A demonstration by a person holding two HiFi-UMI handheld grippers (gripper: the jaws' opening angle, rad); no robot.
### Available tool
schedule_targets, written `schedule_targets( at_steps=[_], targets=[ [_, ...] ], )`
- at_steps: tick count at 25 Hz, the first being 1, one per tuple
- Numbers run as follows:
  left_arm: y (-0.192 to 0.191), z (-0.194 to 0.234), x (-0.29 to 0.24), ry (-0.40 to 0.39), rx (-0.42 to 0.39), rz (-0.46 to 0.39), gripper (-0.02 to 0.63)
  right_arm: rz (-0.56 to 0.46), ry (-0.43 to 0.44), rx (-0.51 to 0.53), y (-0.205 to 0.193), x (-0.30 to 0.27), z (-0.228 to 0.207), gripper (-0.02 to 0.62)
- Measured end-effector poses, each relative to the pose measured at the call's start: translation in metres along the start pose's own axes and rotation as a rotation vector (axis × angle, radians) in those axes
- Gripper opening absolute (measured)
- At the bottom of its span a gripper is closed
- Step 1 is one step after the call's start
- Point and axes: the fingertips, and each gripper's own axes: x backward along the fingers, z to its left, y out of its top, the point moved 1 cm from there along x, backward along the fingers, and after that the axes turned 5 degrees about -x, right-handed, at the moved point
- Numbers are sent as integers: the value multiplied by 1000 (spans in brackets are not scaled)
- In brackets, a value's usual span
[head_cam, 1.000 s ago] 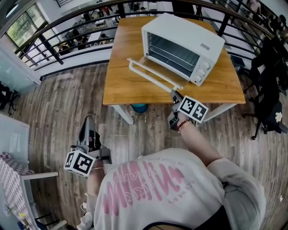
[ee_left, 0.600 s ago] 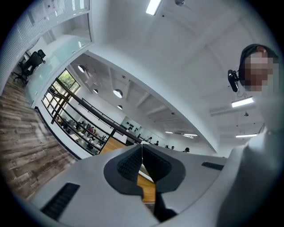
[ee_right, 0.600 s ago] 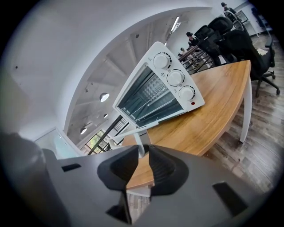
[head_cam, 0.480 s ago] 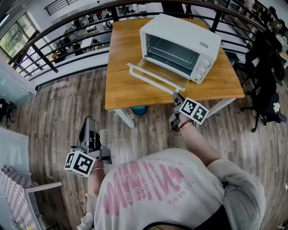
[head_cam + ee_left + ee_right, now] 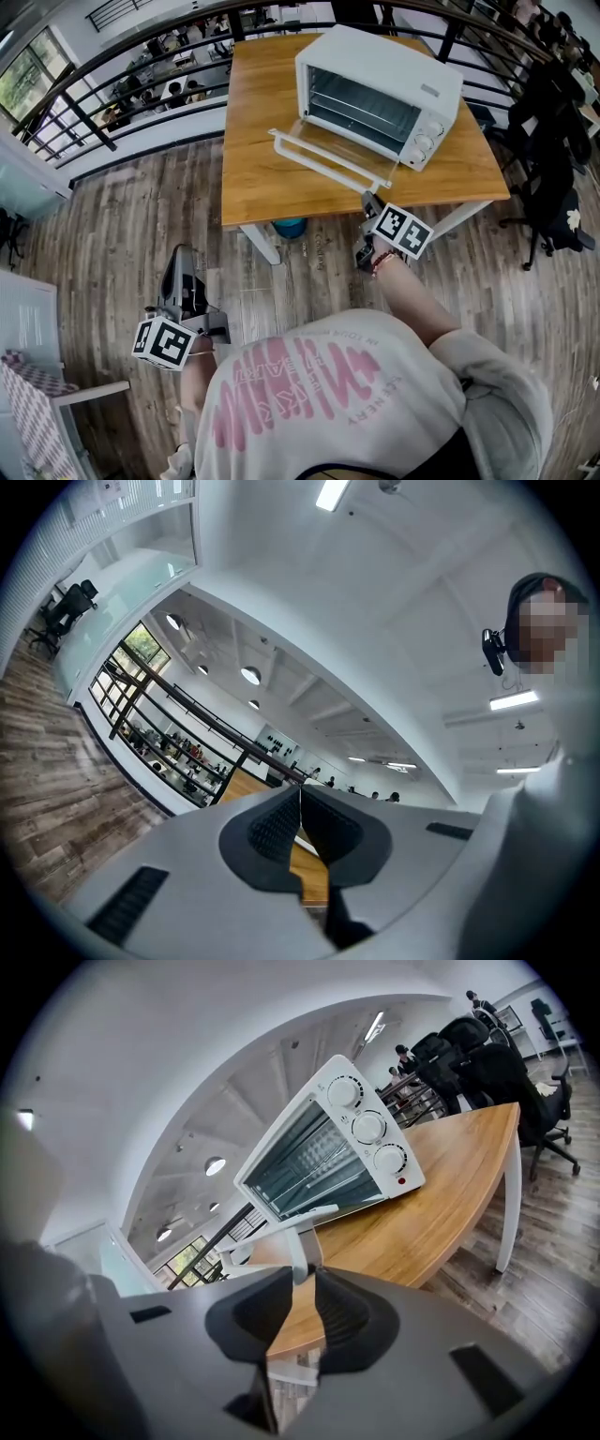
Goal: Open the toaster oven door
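Note:
The white toaster oven (image 5: 380, 94) stands on the wooden table (image 5: 258, 141), its glass door (image 5: 328, 148) folded down flat toward me. A white handle bar (image 5: 319, 161) runs along the door's front edge. My right gripper (image 5: 367, 200) sits at the table's near edge, at the bar's right end. In the right gripper view the handle's end post (image 5: 298, 1237) runs down between the jaw tips of the right gripper (image 5: 298, 1283), which are shut on it, and the oven (image 5: 328, 1152) is behind. My left gripper (image 5: 180, 255) hangs low over the floor, far from the table, shut and empty (image 5: 300, 794).
A black railing (image 5: 141, 56) curves behind the table. Black office chairs with bags (image 5: 553, 141) stand to the right. A blue object (image 5: 291, 226) lies under the table. A small table with a checked cloth (image 5: 23, 394) is at lower left. Wooden flooring surrounds me.
My left gripper has drifted slightly across the floor. The right gripper stays at the handle's end, and the door stays folded down flat.

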Motion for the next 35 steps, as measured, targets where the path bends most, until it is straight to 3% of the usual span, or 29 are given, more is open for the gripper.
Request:
schedule_targets(
  at_steps=[35],
  targets=[
    [3, 43, 7, 38, -1, 27, 21, 33, -145, 41, -46, -17, -37, 84]
  ],
)
